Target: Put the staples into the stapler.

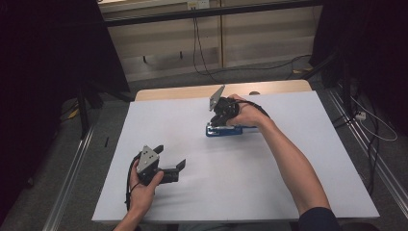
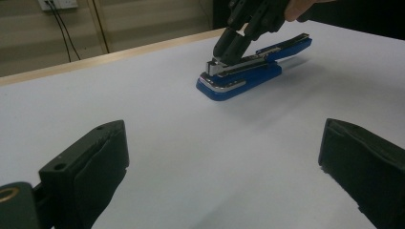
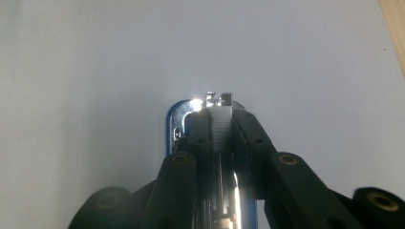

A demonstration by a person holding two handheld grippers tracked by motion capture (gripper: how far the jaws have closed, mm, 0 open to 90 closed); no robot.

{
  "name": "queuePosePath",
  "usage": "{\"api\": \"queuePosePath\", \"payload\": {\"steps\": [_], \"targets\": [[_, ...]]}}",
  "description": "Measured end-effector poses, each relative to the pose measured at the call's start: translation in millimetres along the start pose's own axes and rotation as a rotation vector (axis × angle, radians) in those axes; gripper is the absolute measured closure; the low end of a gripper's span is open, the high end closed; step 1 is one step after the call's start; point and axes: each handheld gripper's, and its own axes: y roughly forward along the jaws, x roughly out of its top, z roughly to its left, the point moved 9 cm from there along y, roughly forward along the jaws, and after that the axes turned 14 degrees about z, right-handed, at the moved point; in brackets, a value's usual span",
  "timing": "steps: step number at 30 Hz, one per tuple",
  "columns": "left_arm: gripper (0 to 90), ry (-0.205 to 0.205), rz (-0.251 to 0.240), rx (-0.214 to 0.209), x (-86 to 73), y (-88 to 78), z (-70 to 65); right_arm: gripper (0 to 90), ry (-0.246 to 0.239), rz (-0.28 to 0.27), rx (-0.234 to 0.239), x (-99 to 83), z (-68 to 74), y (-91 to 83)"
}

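Observation:
A blue stapler (image 1: pixel 230 131) with a chrome front lies on the white table (image 1: pixel 298 159) right of centre, its blue top arm (image 2: pixel 286 45) lifted toward the back. My right gripper (image 1: pixel 217 121) points down into the stapler's front end. Its jaws are shut on a ribbed silver staple strip (image 3: pixel 220 125) that stands in the metal channel; the chrome nose (image 3: pixel 180 112) shows just past them. The same gripper (image 2: pixel 222 53) appears from the left gripper view, tips on the stapler (image 2: pixel 239 78). My left gripper (image 1: pixel 169 157) rests near the table's front left, open, with nothing between its jaws (image 2: pixel 222 136).
The table's wooden far edge (image 1: pixel 192 91) runs behind the stapler. Cables (image 1: pixel 199 53) hang down the back wall and cross the floor. Metal rails (image 1: pixel 365 139) flank the table, and dark stands (image 1: pixel 86 101) are at the left.

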Motion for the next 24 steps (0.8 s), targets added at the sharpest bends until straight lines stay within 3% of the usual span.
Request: {"api": "queuePosePath", "payload": {"steps": [17,24], "targets": [[3.1,0.001,0.0,-0.001,-0.2,-0.3,0.2,73.1,0.018,0.012,-0.008,0.7,-1.2,2.5],[3.1,0.0,0.0,-0.002,-0.1,-0.3,0.1,78.7,-0.001,0.007,0.006,0.6,0.3,0.3]]}}
